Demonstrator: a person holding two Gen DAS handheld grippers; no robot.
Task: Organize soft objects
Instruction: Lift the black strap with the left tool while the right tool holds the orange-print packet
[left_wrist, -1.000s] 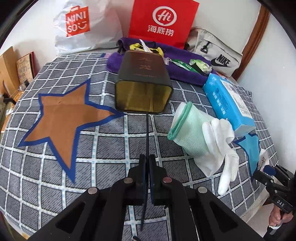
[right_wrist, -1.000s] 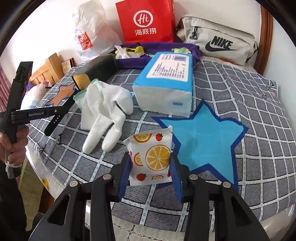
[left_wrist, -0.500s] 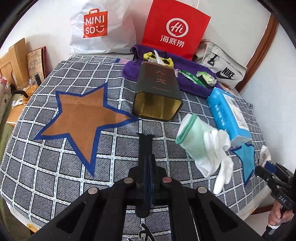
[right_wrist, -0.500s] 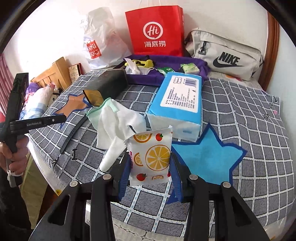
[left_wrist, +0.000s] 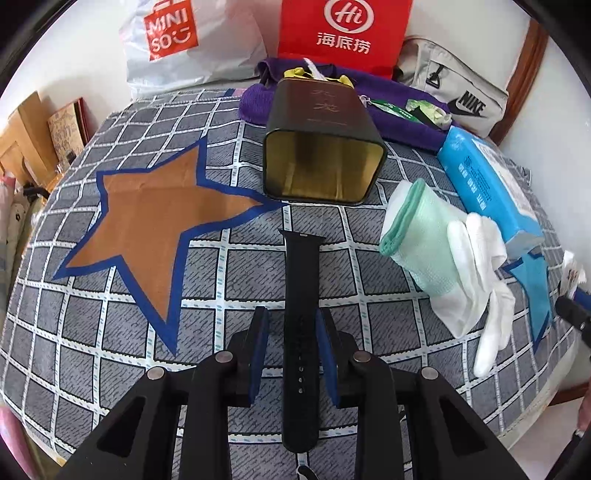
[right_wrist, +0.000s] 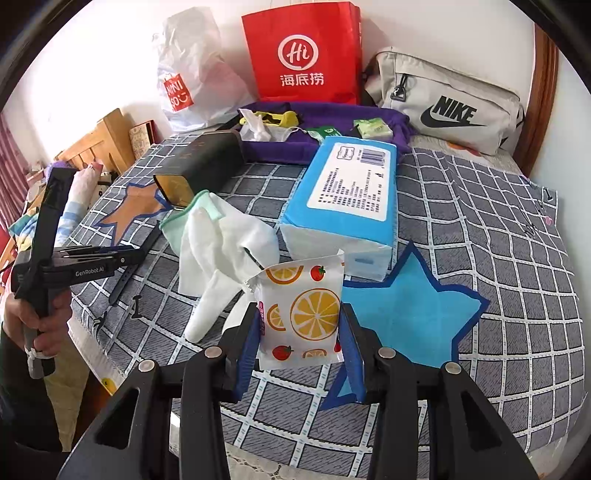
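Observation:
A black watch strap (left_wrist: 301, 332) lies flat on the checked cloth (left_wrist: 110, 314), and my left gripper (left_wrist: 293, 325) stands open around it, fingers apart on either side. My right gripper (right_wrist: 301, 328) is shut on a small tissue packet printed with oranges (right_wrist: 303, 310), held above the cloth near the blue star (right_wrist: 410, 314). A white glove with a green cuff (left_wrist: 454, 266) lies to the right of the strap; it also shows in the right wrist view (right_wrist: 218, 240). A dark tin (left_wrist: 325, 147), open end toward me, lies on its side beyond the strap.
A blue tissue pack (right_wrist: 347, 195) lies next to the glove. A purple cloth (right_wrist: 332, 122) with small items, a red bag (right_wrist: 306, 51), a white Miniso bag (left_wrist: 177, 40) and a grey Nike pouch (right_wrist: 443, 99) line the back. An orange star (left_wrist: 147, 218) is at left.
My left gripper has opened and let go of the strap, which now lies flat. My right gripper has drawn back and up with the packet.

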